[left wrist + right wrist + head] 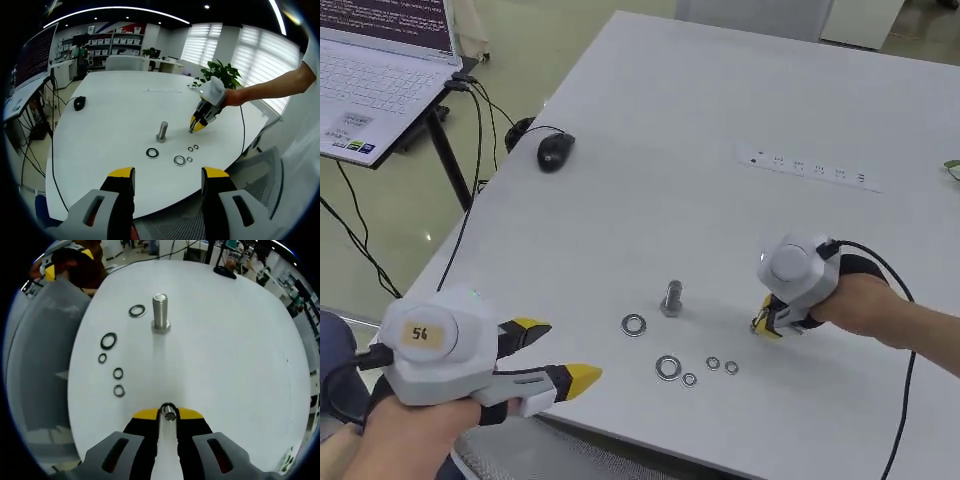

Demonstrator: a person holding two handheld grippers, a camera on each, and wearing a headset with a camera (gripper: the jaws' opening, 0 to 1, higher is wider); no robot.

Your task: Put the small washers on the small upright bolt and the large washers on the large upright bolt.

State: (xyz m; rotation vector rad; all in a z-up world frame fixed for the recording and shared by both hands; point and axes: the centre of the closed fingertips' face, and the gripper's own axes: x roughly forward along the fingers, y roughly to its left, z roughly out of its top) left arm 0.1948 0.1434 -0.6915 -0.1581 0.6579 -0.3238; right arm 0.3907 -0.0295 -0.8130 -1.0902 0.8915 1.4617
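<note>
**Operator:** What is the state of the right gripper [765,325]?

**Technician:** Its fingers [145,421] are clamped on the small bolt [170,414], which is seen end-on between the yellow tips in the right gripper view. In the head view the tips point down at the white surface [720,120]. They sit at 3 o'clock from the large bolt [671,298] and apart from it.

**Operator:** And the left gripper [560,352]?

**Technician:** Its fingers are apart, with nothing between them. It is held at the near edge of the surface, at 8 o'clock from the large bolt and well apart from all the parts.

**Operator:** Where are the large bolt and the washers?

**Technician:** The large bolt stands upright on its head, thread up, with its shank bare. Two large washers [633,324] lie flat. One is just beside the bolt at 8 o'clock and the other is at 6 o'clock, nearer the edge. Three small washers [713,363] lie flat in a loose cluster at 5 o'clock from the bolt, between the second large washer and the right gripper.

**Operator:** Any other items?

**Technician:** A black mouse [555,150] lies at 11 o'clock and a white power strip [810,168] at 1 o'clock. Both are well apart from the bolt.
</note>
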